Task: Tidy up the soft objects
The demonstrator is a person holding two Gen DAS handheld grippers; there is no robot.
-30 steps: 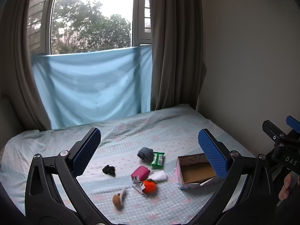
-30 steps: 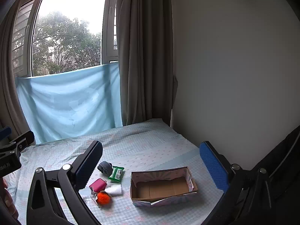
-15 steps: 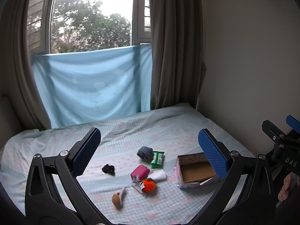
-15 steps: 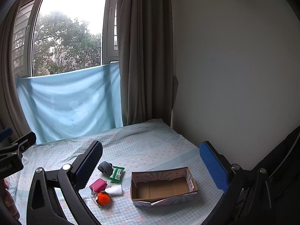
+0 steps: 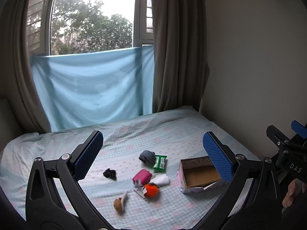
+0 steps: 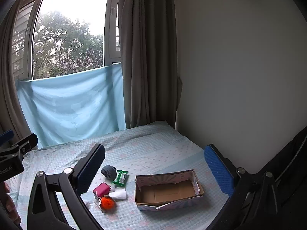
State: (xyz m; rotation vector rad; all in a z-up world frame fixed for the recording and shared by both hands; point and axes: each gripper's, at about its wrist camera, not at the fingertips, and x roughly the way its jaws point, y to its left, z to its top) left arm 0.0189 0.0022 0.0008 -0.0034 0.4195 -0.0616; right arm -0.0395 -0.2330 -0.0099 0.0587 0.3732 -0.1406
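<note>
Several small soft items lie on the bed: a grey rolled sock (image 5: 147, 157) (image 6: 108, 171), a green packet (image 5: 159, 163) (image 6: 120, 177), a pink pouch (image 5: 142, 176) (image 6: 101, 189), a white cloth (image 5: 160, 180) (image 6: 119, 193), an orange pom-pom (image 5: 151, 190) (image 6: 107, 202), a black scrunchie (image 5: 109, 173) and a brown plush (image 5: 119, 204). An open, empty cardboard box (image 5: 199, 175) (image 6: 168, 189) stands to their right. My left gripper (image 5: 152, 159) and right gripper (image 6: 154, 167) are both open and empty, held well above the bed.
The bed (image 5: 134, 134) has a light blue checked sheet. A blue cloth (image 5: 92, 88) hangs below the window behind it. Curtains (image 5: 176, 57) and a bare wall (image 6: 239, 76) bound the right side.
Both views have shifted only slightly. The items and box have not moved, and both grippers stay open.
</note>
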